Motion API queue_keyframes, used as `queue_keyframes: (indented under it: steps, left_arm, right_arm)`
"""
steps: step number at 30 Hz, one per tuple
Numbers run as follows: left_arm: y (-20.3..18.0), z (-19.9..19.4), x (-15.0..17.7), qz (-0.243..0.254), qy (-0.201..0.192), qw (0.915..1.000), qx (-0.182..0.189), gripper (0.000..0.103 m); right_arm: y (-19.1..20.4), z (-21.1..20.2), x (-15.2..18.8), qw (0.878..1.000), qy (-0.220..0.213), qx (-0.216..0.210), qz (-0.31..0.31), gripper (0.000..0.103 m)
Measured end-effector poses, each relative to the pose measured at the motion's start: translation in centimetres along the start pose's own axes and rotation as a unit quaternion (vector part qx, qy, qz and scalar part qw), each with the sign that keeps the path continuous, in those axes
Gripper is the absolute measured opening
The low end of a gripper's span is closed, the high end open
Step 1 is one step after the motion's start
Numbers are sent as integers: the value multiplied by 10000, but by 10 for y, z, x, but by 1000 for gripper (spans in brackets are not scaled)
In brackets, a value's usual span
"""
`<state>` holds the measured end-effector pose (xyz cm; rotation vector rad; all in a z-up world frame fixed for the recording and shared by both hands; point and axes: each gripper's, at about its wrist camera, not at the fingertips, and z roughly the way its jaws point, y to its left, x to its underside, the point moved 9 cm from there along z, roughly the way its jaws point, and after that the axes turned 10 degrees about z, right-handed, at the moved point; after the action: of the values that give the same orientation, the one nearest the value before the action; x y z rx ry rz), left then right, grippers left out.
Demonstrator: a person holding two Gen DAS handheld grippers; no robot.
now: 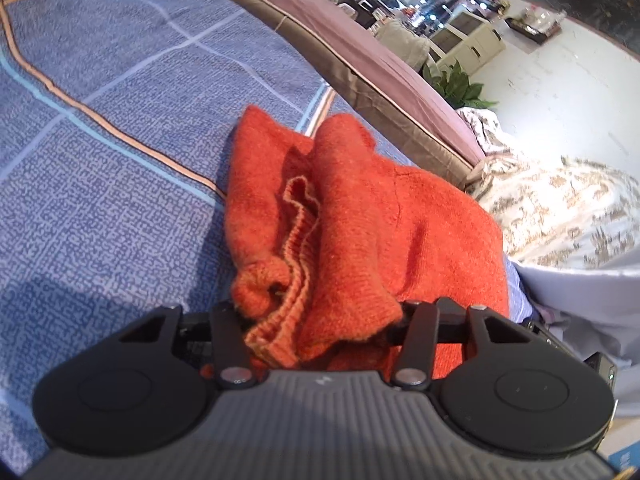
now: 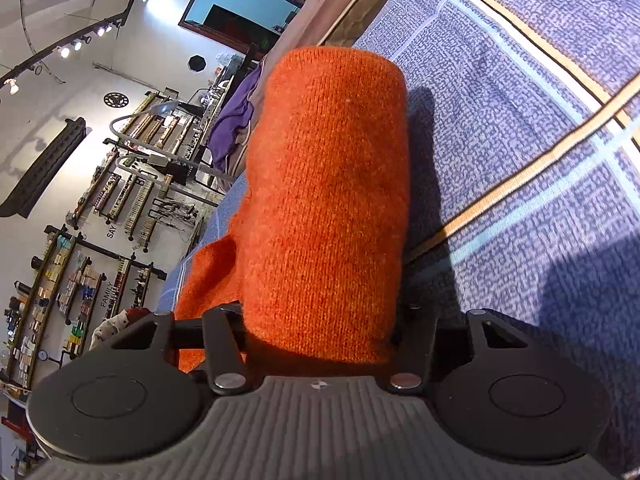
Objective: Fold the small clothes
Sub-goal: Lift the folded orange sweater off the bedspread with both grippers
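Note:
An orange knitted garment lies bunched on the blue patterned bedspread. Its ribbed hem drapes over my left gripper, whose fingertips are hidden under the cloth; the jaws look closed on it. In the right wrist view the same orange knit hangs folded over my right gripper and covers its fingertips; the jaws appear closed on the cloth, held above the bedspread.
The brown bed edge runs diagonally behind the garment. A floral cloth and a pale cloth lie at right. A purple garment lies further up the bed. Shelves line the wall.

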<state>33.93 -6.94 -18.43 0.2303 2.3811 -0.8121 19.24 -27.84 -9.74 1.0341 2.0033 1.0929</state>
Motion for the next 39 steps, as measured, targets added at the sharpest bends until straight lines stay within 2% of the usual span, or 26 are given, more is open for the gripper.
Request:
queue_keyframes:
  steps: [10, 16, 21, 25, 28, 35, 39]
  left_arm:
    - [-35, -54, 37, 750, 140, 9971, -79, 45]
    - [-49, -87, 65, 1098, 193, 9938, -36, 45]
    - [-59, -121, 70, 1405, 52, 9901, -55, 45]
    - [-58, -167, 53, 1496, -304, 9883, -76, 44]
    - [-45, -212, 30, 1558, -640, 9853, -267, 44]
    - [16, -316, -40, 1793, -1324, 9680, -1150, 44]
    - [43, -380, -85, 1981, -1738, 9501, -1667, 44]
  right_arm:
    - [-9, -47, 31, 9993, -115, 250, -249, 86]
    - [-3, -69, 49, 9946, -247, 544, -851, 86]
    - [21, -77, 59, 9860, -371, 564, -1526, 86]
    - [48, -72, 60, 9809, -360, 297, -1886, 86]
    - [85, -53, 64, 9784, -191, -36, -2059, 86]
    - [195, 26, 93, 9595, 429, -1084, -2565, 86]
    - [257, 68, 111, 9504, 754, -1670, -2515, 85]
